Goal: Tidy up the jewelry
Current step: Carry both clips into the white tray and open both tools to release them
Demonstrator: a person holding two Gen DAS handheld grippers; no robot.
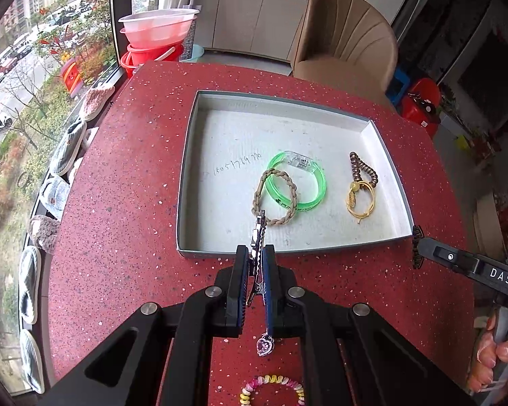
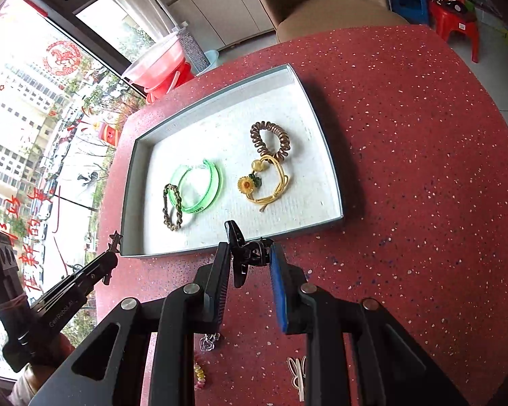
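A shallow grey tray [image 1: 186,182] [image 2: 132,176] on the red table holds a green bangle [image 1: 316,182] [image 2: 216,182], a braided tan band [image 1: 259,196] [image 2: 167,209], a brown coil tie [image 1: 355,165] [image 2: 257,135] and a yellow cord bracelet [image 1: 355,203] [image 2: 271,186]. My left gripper [image 1: 255,253] [image 2: 113,248] is shut on a metal hair clip [image 1: 259,233] at the tray's near edge. My right gripper [image 2: 250,253] [image 1: 418,247] is shut on a black claw clip [image 2: 244,253] at the tray's near right corner.
A heart pendant [image 1: 266,345] [image 2: 208,343], a pastel coil tie [image 1: 271,390] and a white bow clip [image 2: 298,372] lie on the table [image 1: 118,203] near me. A beige chair [image 1: 342,40] stands behind the table. A window is at the left, with red tubs [image 1: 152,47].
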